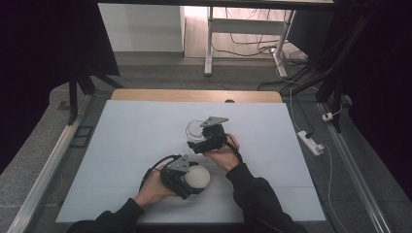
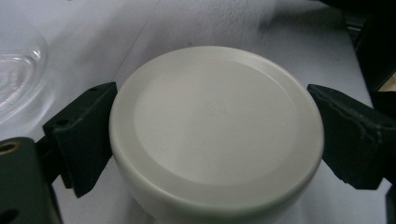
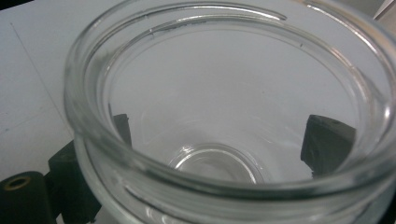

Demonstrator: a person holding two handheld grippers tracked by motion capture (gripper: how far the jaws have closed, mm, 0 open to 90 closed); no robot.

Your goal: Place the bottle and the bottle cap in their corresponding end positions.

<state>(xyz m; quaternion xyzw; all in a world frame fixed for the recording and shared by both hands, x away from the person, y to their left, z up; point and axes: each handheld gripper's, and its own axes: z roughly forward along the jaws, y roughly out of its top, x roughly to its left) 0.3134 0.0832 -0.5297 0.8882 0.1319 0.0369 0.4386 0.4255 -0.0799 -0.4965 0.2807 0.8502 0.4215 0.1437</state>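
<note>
A round off-white lid (image 2: pixel 215 126) sits between the two black jaws of my left gripper (image 1: pixel 187 175), which is shut on its rim; in the high view the lid (image 1: pixel 198 176) faces right, low over the sheet. A clear glass jar (image 3: pixel 224 116) with an open mouth is clamped by my right gripper (image 1: pixel 206 136), its black fingers (image 3: pixel 327 142) showing through the glass. From above, the jar (image 1: pixel 195 129) is held at the middle of the sheet, just up and right of the lid.
A pale blue-white sheet (image 1: pixel 121 145) covers the wooden table (image 1: pixel 194 95). Part of the glass jar (image 2: pixel 18 70) shows at the left of the left gripper view. A power strip (image 1: pixel 311 142) and cables lie on the floor to the right.
</note>
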